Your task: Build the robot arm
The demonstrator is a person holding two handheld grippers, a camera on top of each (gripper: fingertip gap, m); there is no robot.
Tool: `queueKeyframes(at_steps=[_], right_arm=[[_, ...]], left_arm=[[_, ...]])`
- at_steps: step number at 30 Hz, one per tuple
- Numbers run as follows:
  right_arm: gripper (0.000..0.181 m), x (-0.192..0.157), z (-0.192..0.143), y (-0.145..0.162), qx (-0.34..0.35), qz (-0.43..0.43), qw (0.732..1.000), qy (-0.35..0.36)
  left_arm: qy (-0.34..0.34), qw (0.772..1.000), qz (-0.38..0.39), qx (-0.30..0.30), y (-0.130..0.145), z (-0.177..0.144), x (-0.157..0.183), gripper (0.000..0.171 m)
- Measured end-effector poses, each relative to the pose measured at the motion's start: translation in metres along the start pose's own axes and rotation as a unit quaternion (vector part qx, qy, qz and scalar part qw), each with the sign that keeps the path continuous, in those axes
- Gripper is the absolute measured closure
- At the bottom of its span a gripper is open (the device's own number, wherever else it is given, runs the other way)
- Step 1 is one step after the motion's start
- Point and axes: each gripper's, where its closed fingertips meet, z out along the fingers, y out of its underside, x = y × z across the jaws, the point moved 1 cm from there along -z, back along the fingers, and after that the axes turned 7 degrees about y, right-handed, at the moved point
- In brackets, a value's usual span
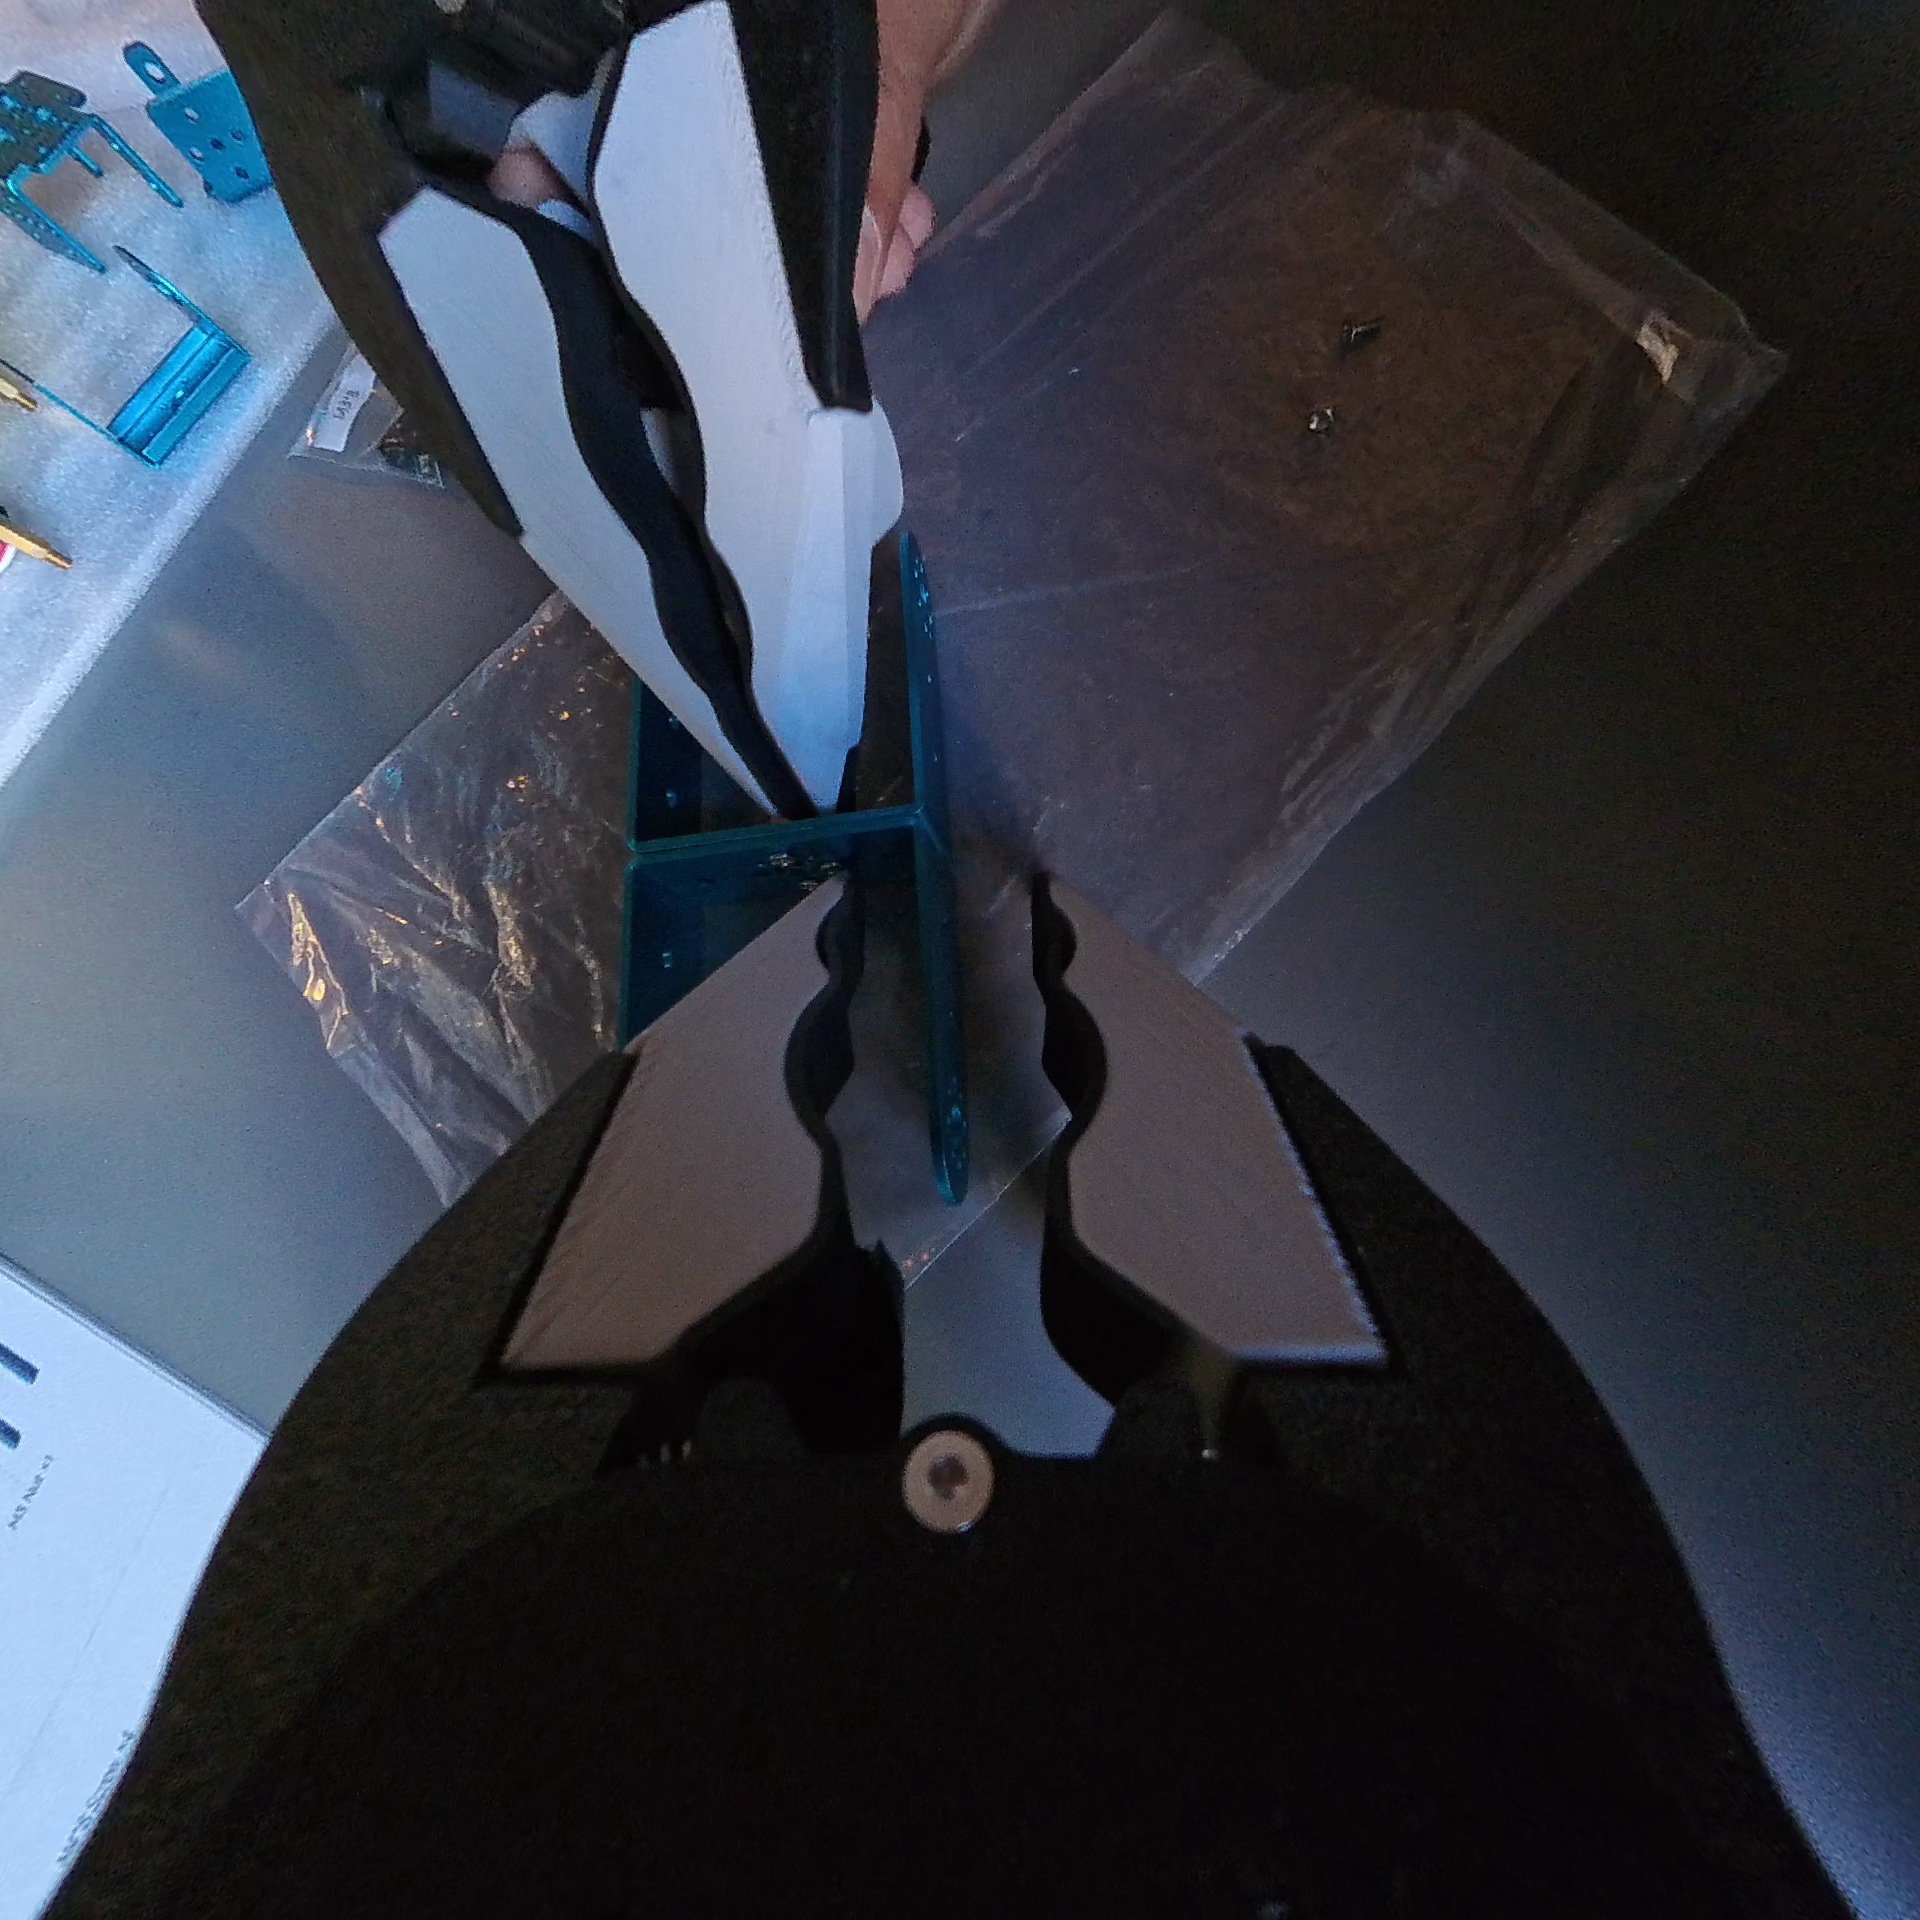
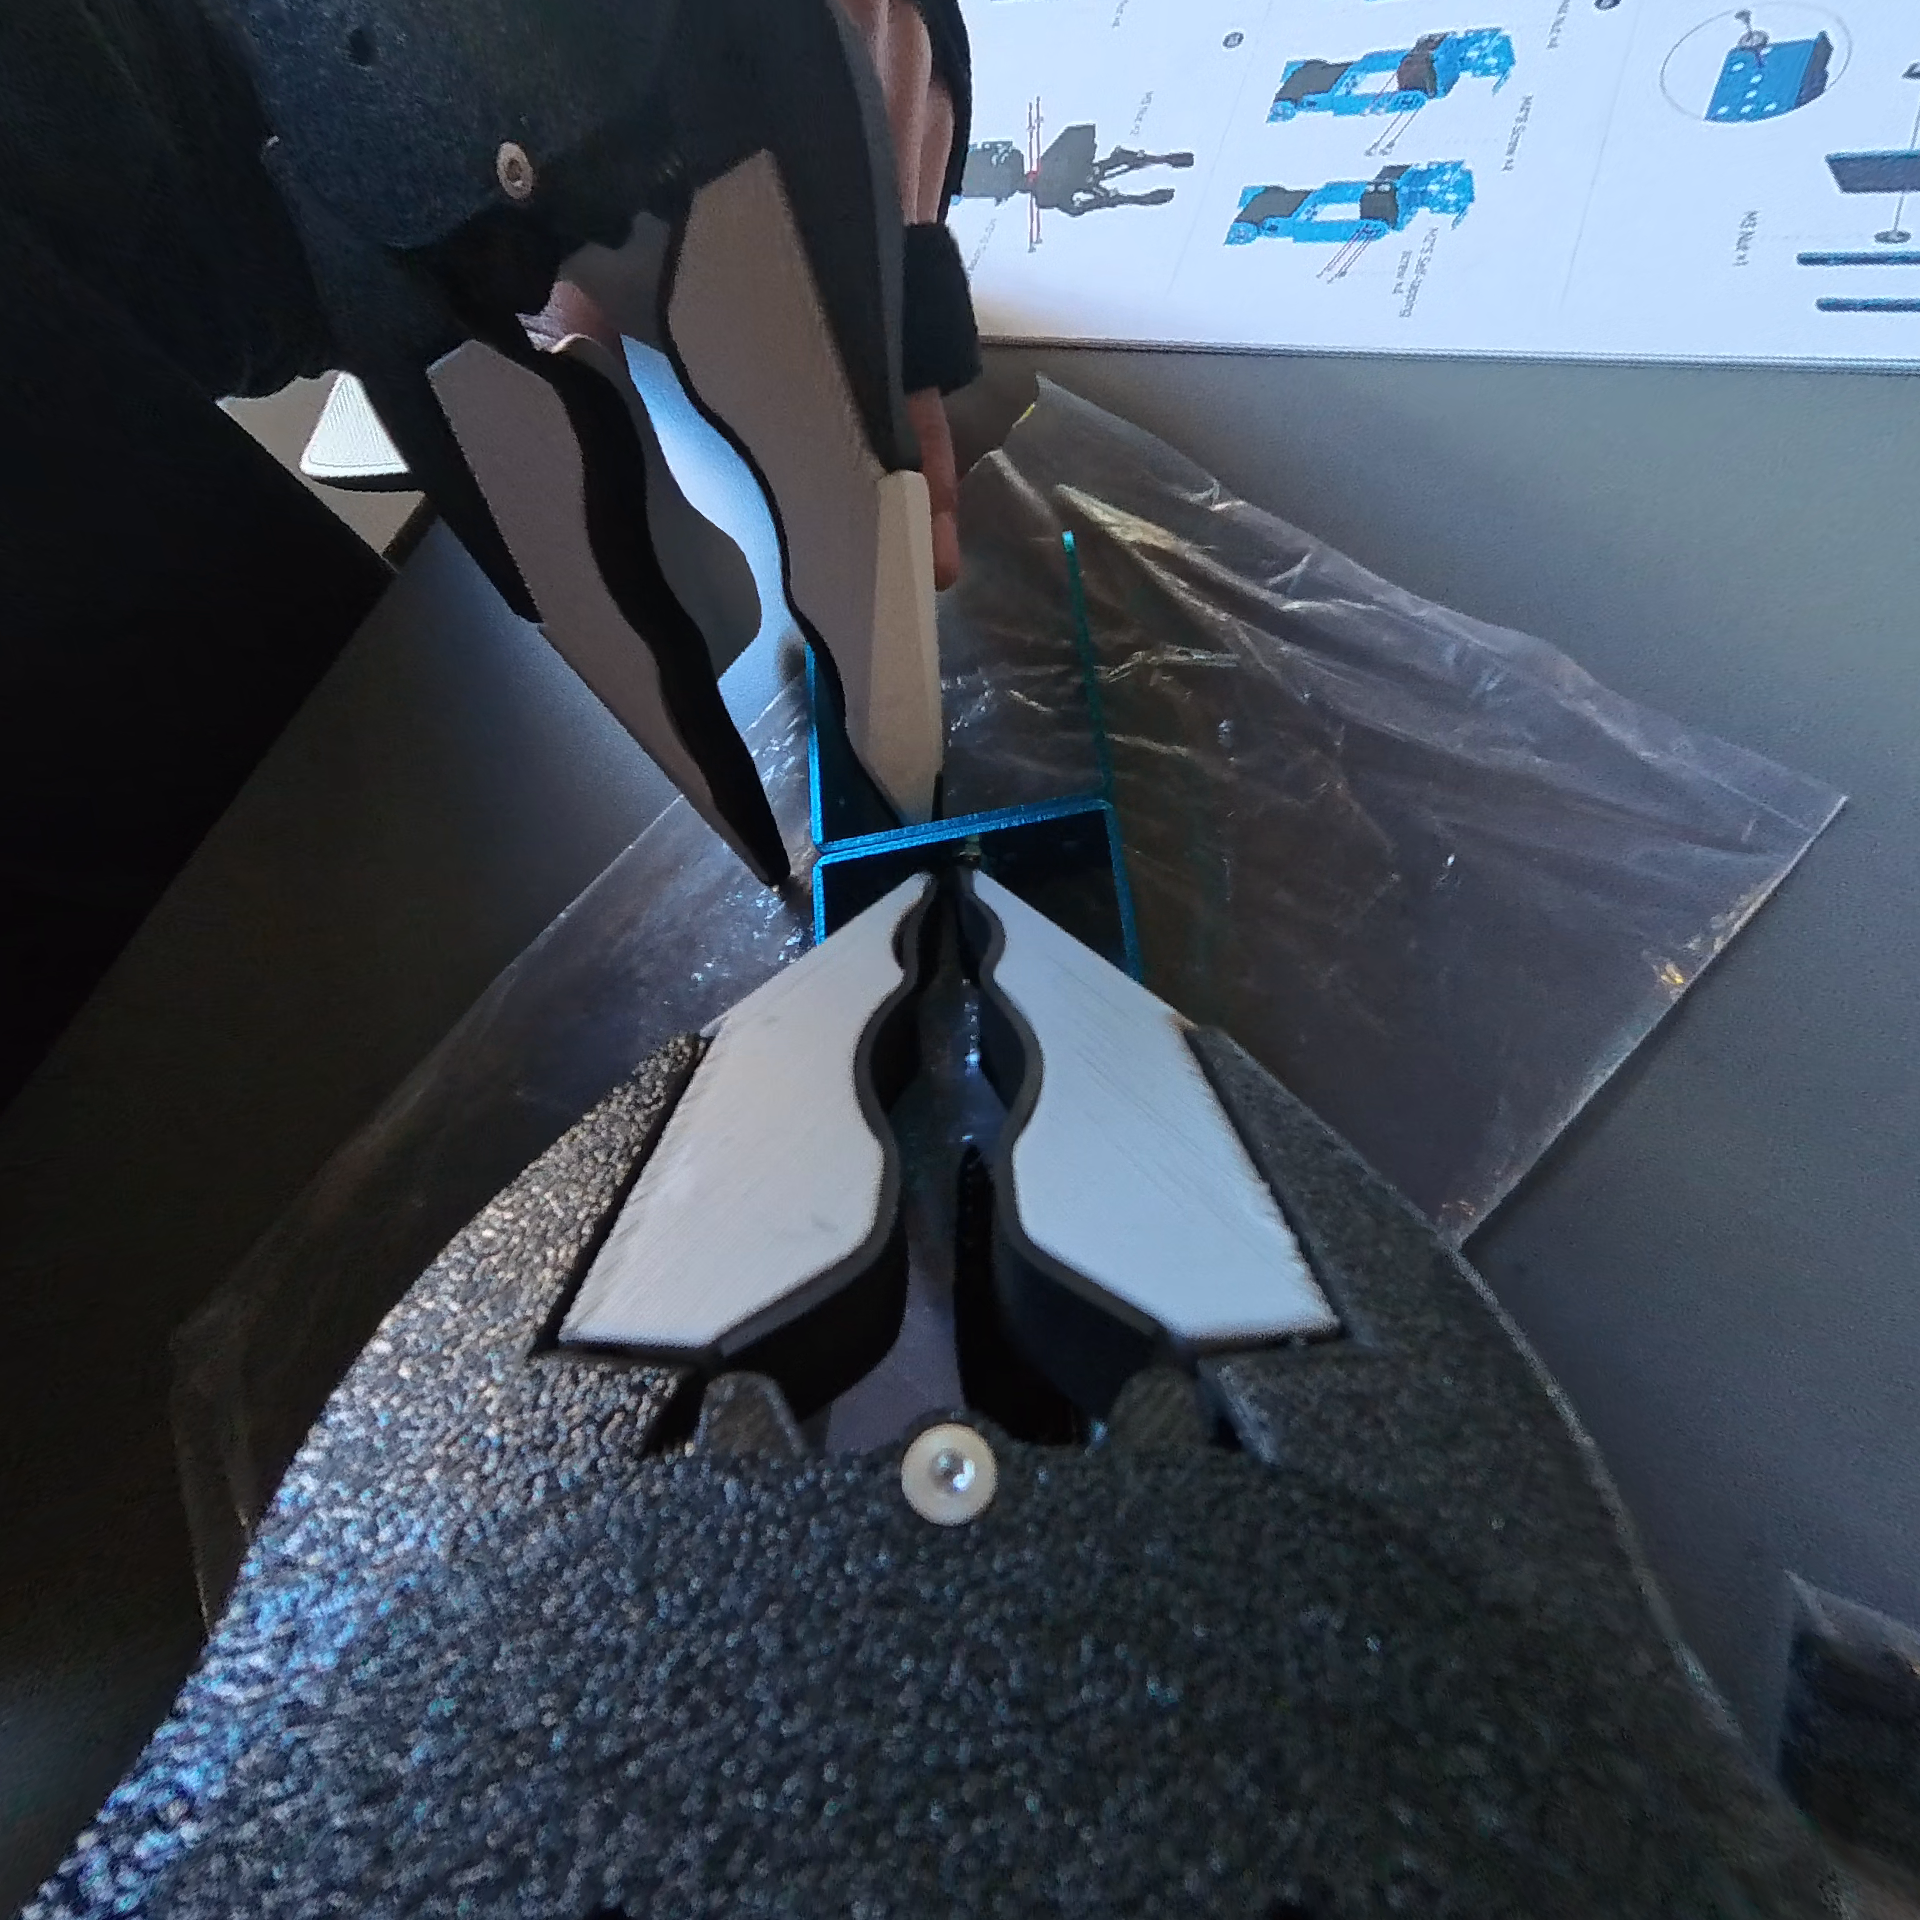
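A blue metal bracket assembly stands on clear plastic bags on a dark table: two perforated side plates joined by a cross wall. My left gripper is open, and one side plate stands between its fingers without clear contact. It also shows in the right wrist view, straddling that plate. My right gripper is shut, with its tips at the top edge of the cross wall. A tiny brass-coloured part shows at the tips. In the left wrist view the right gripper comes down from above.
More blue brackets and brass standoffs lie on a grey surface at the far left. Small screws sit in a bag. A white instruction sheet lies beyond the bags. A person's fingers hold the left gripper. The grippers are tip to tip, or close to it.
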Motion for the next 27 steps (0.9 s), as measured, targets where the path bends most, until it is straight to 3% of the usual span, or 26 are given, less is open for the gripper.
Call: queueKeyframes(at_steps=[7,13,23,27], right_arm=[[0.176,0.003,-0.009,0.008,-0.042,-0.045,0.998,0.028],[0.177,0.007,-0.012,0.010,-0.058,-0.070,0.995,0.050],[0.175,0.004,-0.012,-0.001,-0.033,-0.061,0.996,0.047],[0.172,0.000,-0.002,0.003,-0.058,-0.056,0.996,0.040]], left_arm=[[-0.006,1.000,-0.007,-0.001,0.002,-0.002,0.000,0.142],[0.004,1.000,-0.009,-0.009,0.004,-0.003,0.002,0.168],[0.000,1.000,-0.007,-0.029,0.022,-0.028,-0.003,0.171],[-0.002,1.000,-0.003,-0.027,0.026,-0.037,-0.003,0.171]])
